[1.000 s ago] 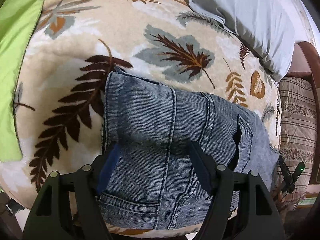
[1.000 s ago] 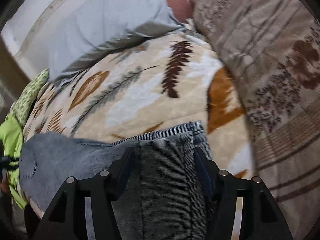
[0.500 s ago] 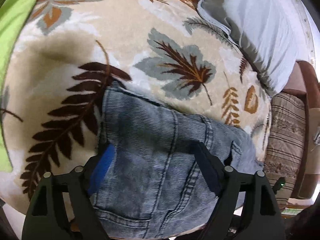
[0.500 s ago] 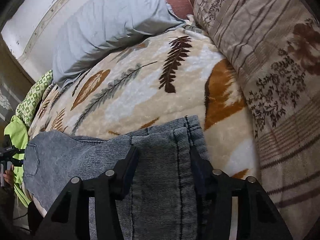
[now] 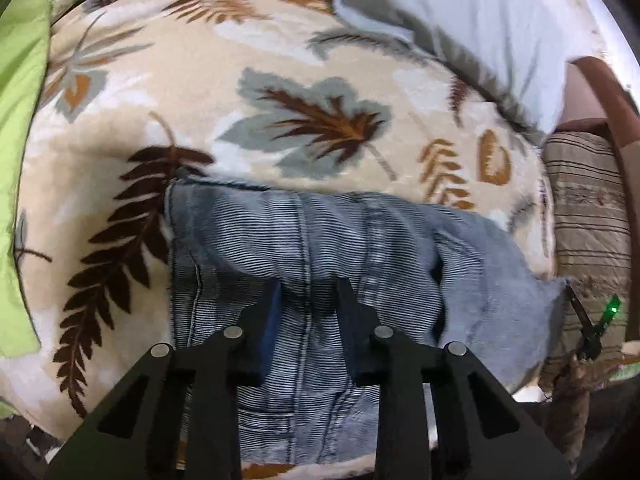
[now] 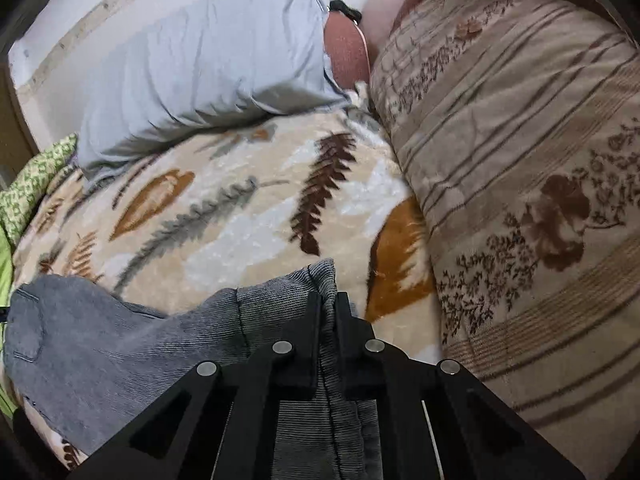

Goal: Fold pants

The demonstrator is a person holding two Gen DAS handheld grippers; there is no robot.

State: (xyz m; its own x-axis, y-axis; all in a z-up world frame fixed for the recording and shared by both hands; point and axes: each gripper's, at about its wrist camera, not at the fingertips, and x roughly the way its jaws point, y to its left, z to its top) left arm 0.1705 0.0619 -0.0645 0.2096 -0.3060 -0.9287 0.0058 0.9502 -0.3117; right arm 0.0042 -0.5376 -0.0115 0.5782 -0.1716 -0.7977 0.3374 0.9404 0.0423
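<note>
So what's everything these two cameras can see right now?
pants: one pair, washed blue-grey denim, lying across the near edge of the leaf blanket
leaf blanket: one, cream with brown, orange and grey leaves, covering the bed under the pants
grey pillow: one, pale grey-blue, at the far end of the bed
striped quilt: one, beige with brown stripes and flowers, bunched along the bed's right side
green cloth: bright green, at the bed's left edge; count unclear
left tool: one, black, jaws closing with a pants seam between them
right tool: one, black, shut on a pinched fold of the pants' edge
</note>
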